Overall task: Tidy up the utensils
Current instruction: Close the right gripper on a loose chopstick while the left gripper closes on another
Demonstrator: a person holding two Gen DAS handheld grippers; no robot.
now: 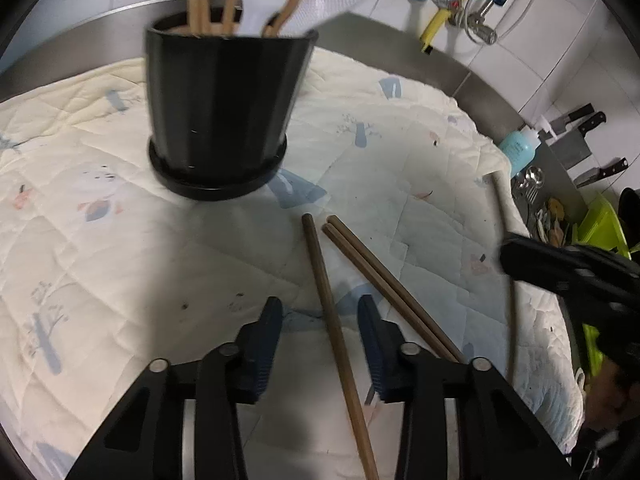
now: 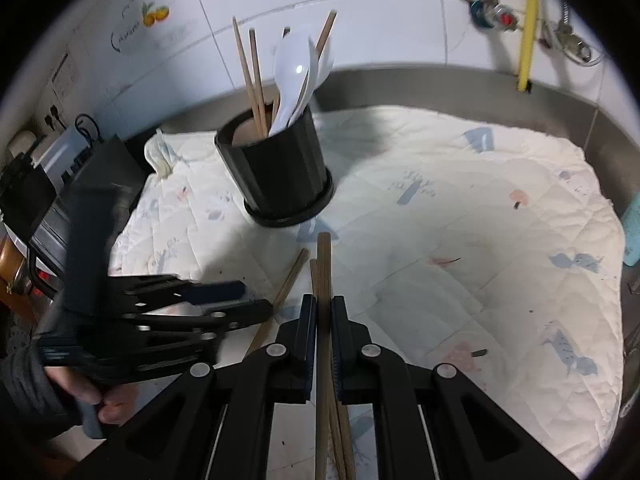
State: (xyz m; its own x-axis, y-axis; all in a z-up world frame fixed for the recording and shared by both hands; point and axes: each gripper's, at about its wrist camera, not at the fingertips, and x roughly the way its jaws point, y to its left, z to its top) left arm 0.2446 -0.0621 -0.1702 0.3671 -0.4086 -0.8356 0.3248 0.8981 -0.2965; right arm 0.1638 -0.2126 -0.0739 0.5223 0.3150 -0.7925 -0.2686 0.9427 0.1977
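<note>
In the left wrist view the tops of the chopsticks and white spoons standing in the black holder run out of the frame, so their full length cannot be seen. The near ends of the loose sticks on the quilted cloth are hidden too: the single chopstick passes under the frame edge between the claw's arms, and the pair of chopsticks disappears behind the left claw's right-hand finger. The right claw shows only as a blurred dark shape at the right edge there; its state cannot be read in that view.

The left claw stands apart, its two blue-padded fingers spread to either side of the single chopstick, which lies on the cloth between them and touches neither pad. The pair lies just to the right of that claw, angling away ahead of it. The holder stands further ahead and slightly left.

In the right wrist view the right claw is clamped on a chopstick that sticks out straight ahead from between its pads. More sticks lie close under it, and how many is hard to tell. The holder stands ahead, a little left. The left claw is beside it to the left, motion-blurred.
</note>
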